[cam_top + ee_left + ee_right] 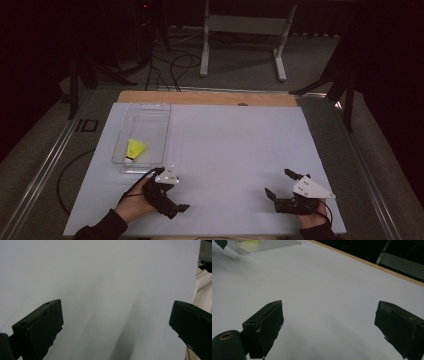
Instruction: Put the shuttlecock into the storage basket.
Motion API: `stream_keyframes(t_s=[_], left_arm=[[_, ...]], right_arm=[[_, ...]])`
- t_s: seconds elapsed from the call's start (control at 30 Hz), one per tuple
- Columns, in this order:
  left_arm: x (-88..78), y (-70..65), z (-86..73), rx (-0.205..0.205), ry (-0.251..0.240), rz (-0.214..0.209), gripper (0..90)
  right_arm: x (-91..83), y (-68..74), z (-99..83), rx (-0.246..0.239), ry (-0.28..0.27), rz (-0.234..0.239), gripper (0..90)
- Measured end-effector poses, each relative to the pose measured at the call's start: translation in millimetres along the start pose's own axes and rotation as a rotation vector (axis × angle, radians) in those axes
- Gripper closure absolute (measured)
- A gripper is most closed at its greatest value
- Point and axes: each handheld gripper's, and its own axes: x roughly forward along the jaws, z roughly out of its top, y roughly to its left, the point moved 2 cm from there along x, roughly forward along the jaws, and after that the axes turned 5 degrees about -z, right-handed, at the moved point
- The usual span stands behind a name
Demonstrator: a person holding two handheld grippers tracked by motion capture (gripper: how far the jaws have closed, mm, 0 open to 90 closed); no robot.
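Ahead of both wide, empty jaws: shuttlecock point(135, 148), yellow, in clear tray point(148, 108) on desk point(240, 150); likely featherlight, skirt crushable; grip by cork base.

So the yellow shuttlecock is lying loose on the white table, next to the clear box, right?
Not quite. The high view shows the yellow shuttlecock lying inside the clear box, not beside it on the white table.
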Motion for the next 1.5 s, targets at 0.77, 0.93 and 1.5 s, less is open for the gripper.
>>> stream_keyframes(t_s=[0.77,0.93,1.5], left_arm=[[-20.7,4.1,-50.0,-0.103,-0.191,0.097,0.1],[-20.5,7.7,-55.0,-0.124,-0.215,0.090,0.1],[-16.5,8.7,-58.6,-0.183,-0.203,0.249,0.1]], right_arm=[[2.0,1.2,-1.2,-0.001,0.011,0.009,8.4],[2.4,1.3,-1.5,-0.003,0.014,0.013,8.4],[0.7,1.0,-2.0,-0.004,0.009,0.012,8.4]])
